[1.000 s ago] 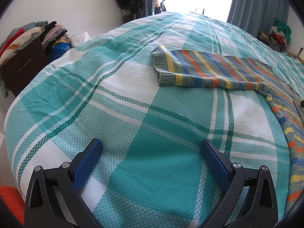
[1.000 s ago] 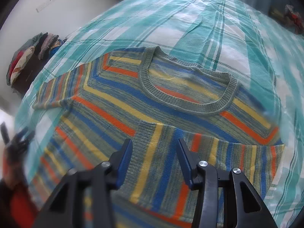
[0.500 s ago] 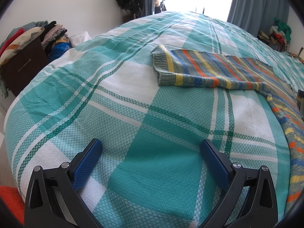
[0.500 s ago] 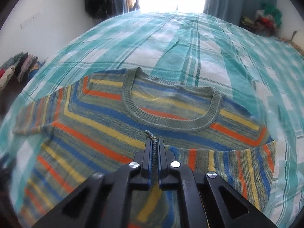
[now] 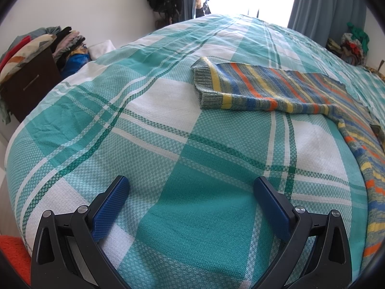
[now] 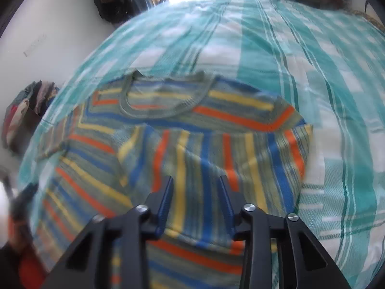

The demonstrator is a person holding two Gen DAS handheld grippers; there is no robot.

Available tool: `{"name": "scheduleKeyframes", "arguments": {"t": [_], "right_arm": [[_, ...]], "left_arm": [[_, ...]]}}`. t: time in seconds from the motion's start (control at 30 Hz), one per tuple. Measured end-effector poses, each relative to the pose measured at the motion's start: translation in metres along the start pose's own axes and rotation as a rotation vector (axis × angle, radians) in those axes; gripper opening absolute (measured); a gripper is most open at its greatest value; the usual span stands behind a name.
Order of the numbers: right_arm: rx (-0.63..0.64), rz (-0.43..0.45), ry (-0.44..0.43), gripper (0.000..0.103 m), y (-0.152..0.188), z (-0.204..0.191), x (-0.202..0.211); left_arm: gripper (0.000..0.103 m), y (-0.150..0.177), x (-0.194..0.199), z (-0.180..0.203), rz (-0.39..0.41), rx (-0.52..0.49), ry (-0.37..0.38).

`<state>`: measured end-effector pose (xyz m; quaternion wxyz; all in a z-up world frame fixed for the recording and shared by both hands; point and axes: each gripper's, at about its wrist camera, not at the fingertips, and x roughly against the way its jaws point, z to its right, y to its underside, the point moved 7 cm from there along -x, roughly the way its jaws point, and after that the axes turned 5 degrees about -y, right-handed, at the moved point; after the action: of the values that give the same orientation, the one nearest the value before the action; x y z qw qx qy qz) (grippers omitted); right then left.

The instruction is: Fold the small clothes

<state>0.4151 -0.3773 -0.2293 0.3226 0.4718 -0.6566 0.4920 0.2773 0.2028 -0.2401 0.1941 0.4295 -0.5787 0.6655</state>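
I see both claws apart: left claw (image 5: 191, 192) over bare bedspread (image 5: 149, 125), right claw (image 6: 196, 189) over folded sweater (image 6: 216, 154) sleeve.

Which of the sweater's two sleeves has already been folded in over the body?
The sleeve just ahead of the right gripper lies folded across the striped knit sweater. The other sleeve lies spread flat on the teal checked bedspread.

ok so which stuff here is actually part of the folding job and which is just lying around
Part of the job:
- striped sweater, one sleeve folded across its front
- right gripper, open over the sweater
- left gripper, open over bare bedspread
- plaid bedspread, the work surface

Just lying about:
- clothes pile on the dark cabinet
- heap of clothes by the curtain
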Motion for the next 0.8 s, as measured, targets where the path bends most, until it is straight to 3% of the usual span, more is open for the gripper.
{"name": "scheduleKeyframes", "arguments": {"t": [0.03, 0.07, 0.1, 0.13, 0.23, 0.3, 0.43, 0.47, 0.5, 0.53, 0.57, 0.63, 0.7, 0.73, 0.8], "right_arm": [[-0.023, -0.099, 0.052, 0.015, 0.021, 0.023, -0.009], [-0.040, -0.097, 0.055, 0.004, 0.030, 0.038, -0.004], [-0.056, -0.063, 0.036, 0.004, 0.031, 0.045, 0.007], [-0.066, -0.027, 0.039, 0.007, 0.026, 0.050, 0.019], [-0.037, 0.097, 0.081, 0.034, -0.004, 0.059, 0.048], [-0.050, 0.106, 0.119, 0.037, -0.026, 0.072, 0.046], [-0.129, 0.032, 0.187, 0.044, -0.057, 0.105, 0.007], [-0.158, 0.042, 0.164, 0.043, -0.061, 0.109, -0.001], [-0.180, 0.060, 0.115, 0.037, -0.063, 0.110, -0.007], [-0.191, 0.085, 0.117, 0.002, -0.064, 0.114, -0.009], [-0.217, 0.132, 0.152, 0.003, -0.066, 0.120, -0.004], [-0.330, 0.196, 0.139, 0.003, -0.059, 0.138, 0.001], [-0.350, 0.194, 0.112, 0.003, -0.053, 0.139, -0.003], [-0.326, 0.187, 0.120, 0.006, -0.052, 0.135, -0.002], [-0.306, 0.180, 0.120, 0.022, -0.050, 0.130, 0.008]], "left_arm": [[0.103, -0.001, -0.001, -0.001, 0.001, 0.000, 0.000], [0.103, 0.000, -0.001, 0.001, 0.003, 0.000, -0.001], [0.103, 0.001, -0.001, 0.001, 0.005, 0.000, -0.002], [0.103, -0.001, -0.003, 0.000, 0.006, -0.001, -0.004], [0.103, -0.001, -0.003, 0.000, 0.008, 0.000, -0.004], [0.103, 0.002, -0.001, 0.003, 0.008, 0.000, -0.005], [0.103, 0.001, 0.000, 0.002, 0.008, -0.001, -0.006], [0.103, 0.001, -0.001, 0.002, 0.008, -0.001, -0.006], [0.103, 0.000, -0.002, 0.001, 0.008, -0.001, -0.006], [0.103, -0.001, -0.002, 0.000, 0.008, -0.001, -0.005], [0.103, 0.000, -0.002, 0.000, 0.008, -0.001, -0.005], [0.103, 0.003, 0.001, 0.004, 0.009, -0.002, -0.006], [0.103, 0.003, -0.001, 0.004, 0.009, -0.004, -0.008], [0.103, 0.002, -0.001, 0.004, 0.009, -0.003, -0.007], [0.103, 0.002, -0.001, 0.004, 0.008, -0.003, -0.007]]}}
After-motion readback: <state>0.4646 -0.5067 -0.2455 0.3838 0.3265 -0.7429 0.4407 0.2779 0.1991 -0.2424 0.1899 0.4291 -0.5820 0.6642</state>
